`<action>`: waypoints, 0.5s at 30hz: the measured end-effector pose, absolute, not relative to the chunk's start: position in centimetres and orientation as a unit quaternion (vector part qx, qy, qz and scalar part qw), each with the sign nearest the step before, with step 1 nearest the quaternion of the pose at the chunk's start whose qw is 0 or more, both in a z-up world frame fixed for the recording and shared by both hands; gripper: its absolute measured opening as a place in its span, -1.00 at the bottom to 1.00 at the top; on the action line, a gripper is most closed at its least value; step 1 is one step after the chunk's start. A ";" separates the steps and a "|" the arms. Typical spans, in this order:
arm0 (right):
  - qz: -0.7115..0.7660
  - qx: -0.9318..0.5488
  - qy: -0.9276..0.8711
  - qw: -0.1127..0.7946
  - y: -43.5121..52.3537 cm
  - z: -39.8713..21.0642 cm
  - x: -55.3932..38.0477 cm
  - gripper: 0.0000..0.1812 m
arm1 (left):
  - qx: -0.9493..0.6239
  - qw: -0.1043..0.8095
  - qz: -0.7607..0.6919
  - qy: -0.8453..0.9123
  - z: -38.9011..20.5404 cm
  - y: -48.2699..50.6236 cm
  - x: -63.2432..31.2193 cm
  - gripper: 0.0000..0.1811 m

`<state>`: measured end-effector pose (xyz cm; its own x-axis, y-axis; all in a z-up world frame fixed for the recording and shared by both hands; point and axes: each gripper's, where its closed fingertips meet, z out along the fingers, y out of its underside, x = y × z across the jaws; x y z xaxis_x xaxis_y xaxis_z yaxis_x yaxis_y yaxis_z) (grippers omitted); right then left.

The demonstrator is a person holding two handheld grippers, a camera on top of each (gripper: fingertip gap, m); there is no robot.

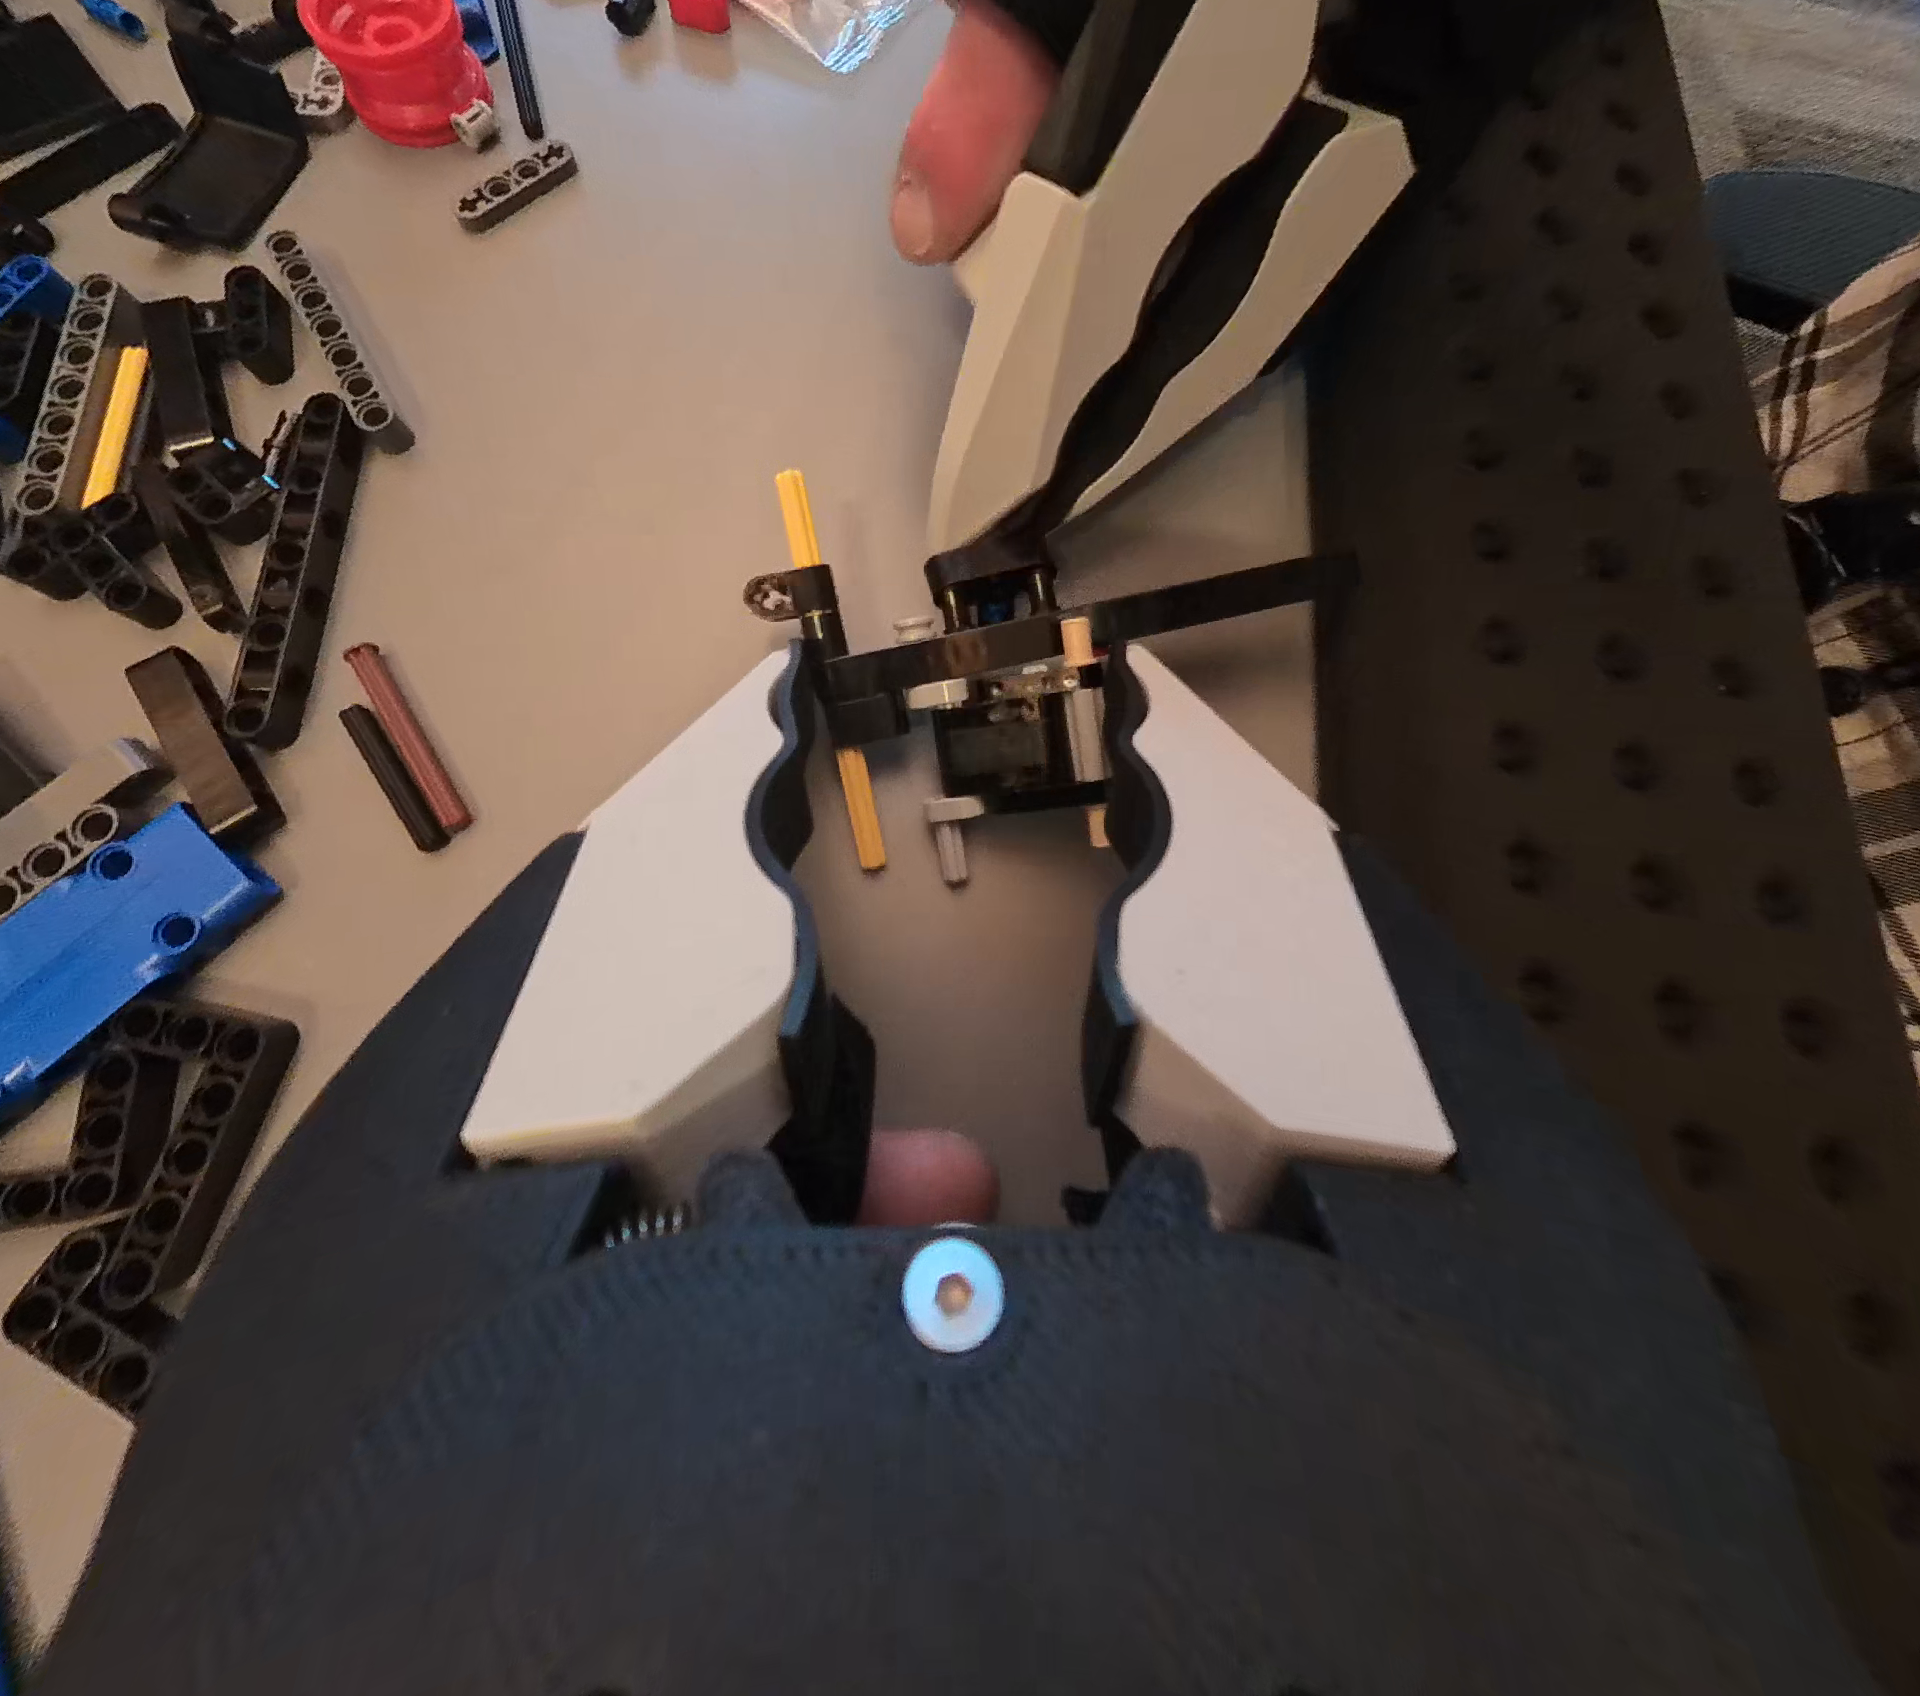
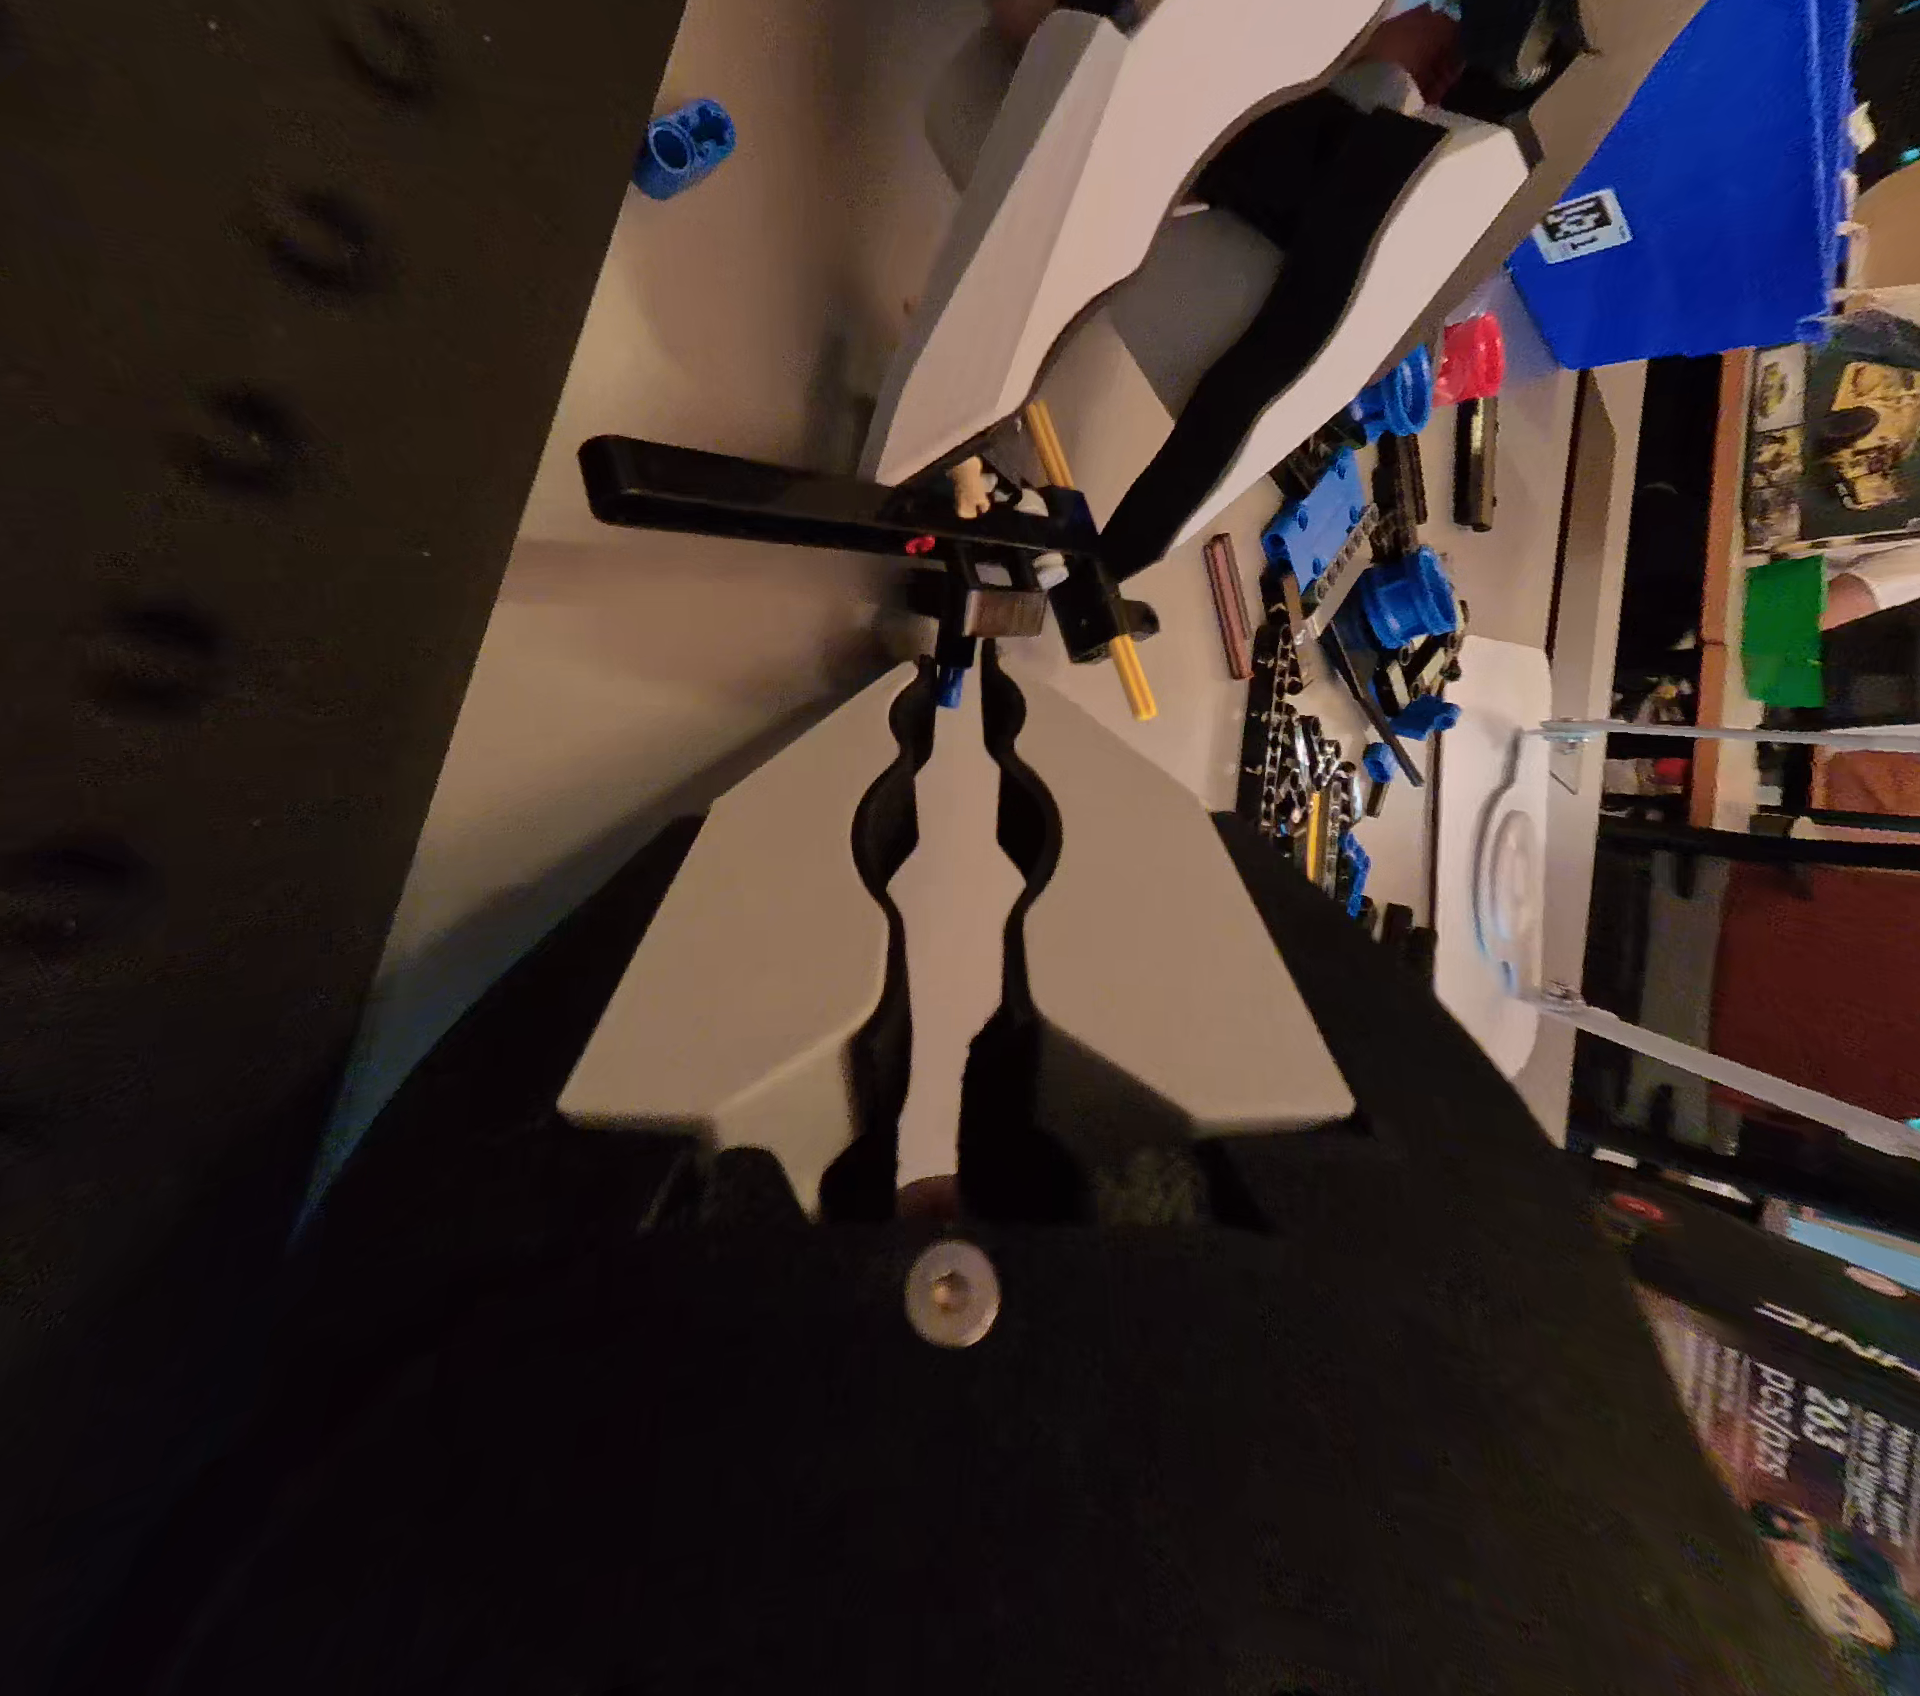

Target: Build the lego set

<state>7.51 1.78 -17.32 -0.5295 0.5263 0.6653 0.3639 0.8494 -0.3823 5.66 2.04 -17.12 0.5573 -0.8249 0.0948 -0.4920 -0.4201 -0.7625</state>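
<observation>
Nearest, my left gripper [image 1: 951, 716] clamps the black lego assembly [image 1: 997, 711] steady, so my right gripper [image 2: 956, 675] can pinch a small black piece [image 1: 987, 581] onto its far side.

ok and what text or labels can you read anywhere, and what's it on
I won't copy out writing; this is what bears it.
On the white label of the blue bin: dark print, blurred.
On the printed box, lower right: white lettering and a number.
On the shelf boxes: too small to read.
On the assembly and loose pieces: none visible.
</observation>
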 end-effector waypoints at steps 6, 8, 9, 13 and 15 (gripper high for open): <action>0.110 -0.267 -0.871 0.398 1.9 -17.3 7.6 -0.90 | -0.809 0.352 -0.234 0.407 -17.1 2.2 5.7 -0.40; 0.095 -0.260 -0.876 0.395 1.8 -17.5 7.7 -0.92 | -0.810 0.350 -0.234 0.408 -17.2 2.1 5.7 -0.40; 0.088 -0.259 -0.877 0.395 1.8 -17.5 7.7 -0.92 | -0.811 0.349 -0.233 0.407 -17.2 2.2 5.7 -0.40; 0.049 -0.241 -0.888 0.389 2.1 -17.4 7.7 -0.94 | -0.813 0.346 -0.229 0.408 -17.2 2.3 5.7 -0.40; 0.017 -0.231 -0.895 0.380 2.3 -17.4 7.8 -0.94 | -0.815 0.345 -0.226 0.406 -17.2 2.4 5.7 -0.40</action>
<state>7.77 2.33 -17.41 -0.6035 0.4272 0.6732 0.4014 0.8923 -0.2065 5.66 2.39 -17.21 0.5670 -0.8189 0.0889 -0.5065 -0.4317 -0.7463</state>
